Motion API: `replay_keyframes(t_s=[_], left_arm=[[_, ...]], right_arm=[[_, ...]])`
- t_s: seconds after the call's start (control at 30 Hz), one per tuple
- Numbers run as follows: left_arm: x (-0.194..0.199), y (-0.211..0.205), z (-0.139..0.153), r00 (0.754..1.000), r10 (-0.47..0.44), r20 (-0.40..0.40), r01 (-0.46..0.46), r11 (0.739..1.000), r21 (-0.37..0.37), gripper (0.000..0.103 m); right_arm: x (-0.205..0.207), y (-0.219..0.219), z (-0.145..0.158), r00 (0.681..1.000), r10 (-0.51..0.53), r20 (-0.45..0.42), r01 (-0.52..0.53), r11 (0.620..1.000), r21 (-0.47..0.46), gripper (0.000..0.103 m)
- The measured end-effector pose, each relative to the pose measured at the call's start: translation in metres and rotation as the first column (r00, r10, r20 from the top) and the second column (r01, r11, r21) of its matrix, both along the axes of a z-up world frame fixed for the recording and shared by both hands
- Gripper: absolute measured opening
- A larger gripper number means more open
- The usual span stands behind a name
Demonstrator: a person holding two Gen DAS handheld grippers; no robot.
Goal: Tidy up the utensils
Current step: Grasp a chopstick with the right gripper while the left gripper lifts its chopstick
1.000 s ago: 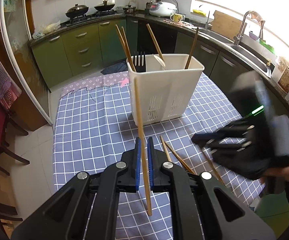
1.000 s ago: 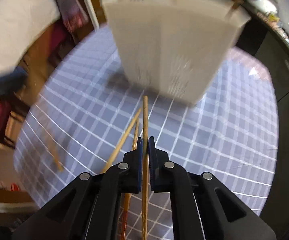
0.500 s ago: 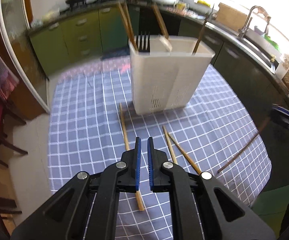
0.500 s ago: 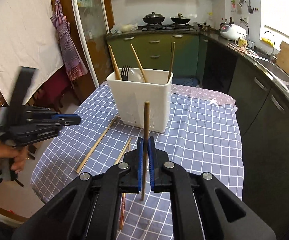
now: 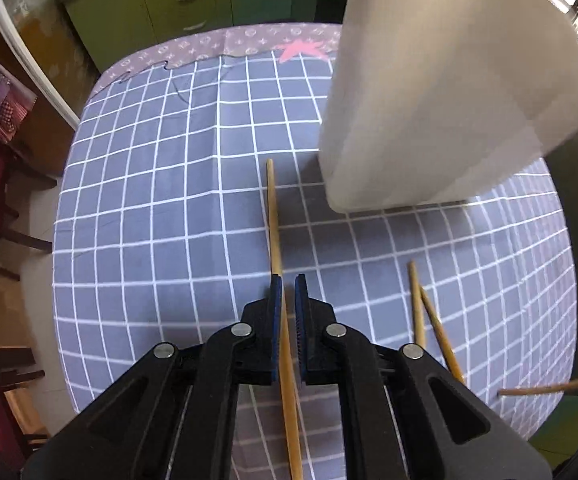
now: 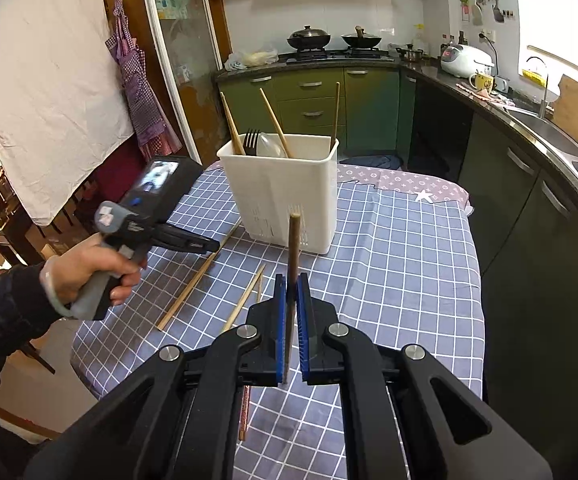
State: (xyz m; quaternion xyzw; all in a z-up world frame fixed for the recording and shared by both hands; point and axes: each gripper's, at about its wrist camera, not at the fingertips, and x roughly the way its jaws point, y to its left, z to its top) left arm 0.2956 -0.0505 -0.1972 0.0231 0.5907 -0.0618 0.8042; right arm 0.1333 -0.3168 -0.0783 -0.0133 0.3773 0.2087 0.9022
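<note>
In the left wrist view we see the white bin (image 5: 449, 92) blurred, its top cut off by the picture's edge, so its contents are hidden. The chopstick (image 5: 277, 248) on the counter runs under the left claw (image 5: 285, 284); whether the pads touch it we cannot tell. 1 stick (image 5: 549, 389) is cut off at the right edge. In the right wrist view, the bin (image 6: 289, 192) hides the utensils' lower ends.

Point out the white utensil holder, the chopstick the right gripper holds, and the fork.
white utensil holder (image 6: 289, 192), right wrist view, front wall.
chopstick (image 6: 293, 240), right wrist view, shaft above the pads.
fork (image 6: 251, 139), right wrist view, tines.
</note>
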Motion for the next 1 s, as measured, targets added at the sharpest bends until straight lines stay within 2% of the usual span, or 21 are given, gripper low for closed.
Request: replay_keyframes(t_s=[0.3,0.43,0.63,0.83,1.0], left_arm=[[0.02,-0.001,-0.011,1.0,0.017,-0.009,-0.016,0.998,0.055,0.007],[0.024,0.003,-0.012,0.999,0.036,-0.04,-0.034,0.999,0.039,0.008],[0.024,0.001,-0.011,0.998,0.003,-0.055,-0.001,0.999,0.032,0.006],[-0.008,0.007,0.03,0.997,-0.018,0.08,0.019,1.0,-0.013,0.006],[-0.053,0.017,0.081,0.971,-0.034,0.236,0.052,0.996,-0.068,0.006]], right_arm=[[0.002,0.0,-0.001,1.0,0.008,-0.006,-0.008,1.0,0.009,0.006],[0.001,0.001,0.0,1.0,0.01,-0.007,-0.01,1.0,0.011,0.006],[-0.002,0.002,-0.002,1.0,0.012,-0.012,-0.012,1.0,0.009,0.006],[0.0,-0.001,-0.004,1.0,0.002,-0.015,-0.002,1.0,0.01,0.006],[0.0,0.0,-0.004,1.0,0.0,-0.013,0.0,1.0,0.009,0.006]])
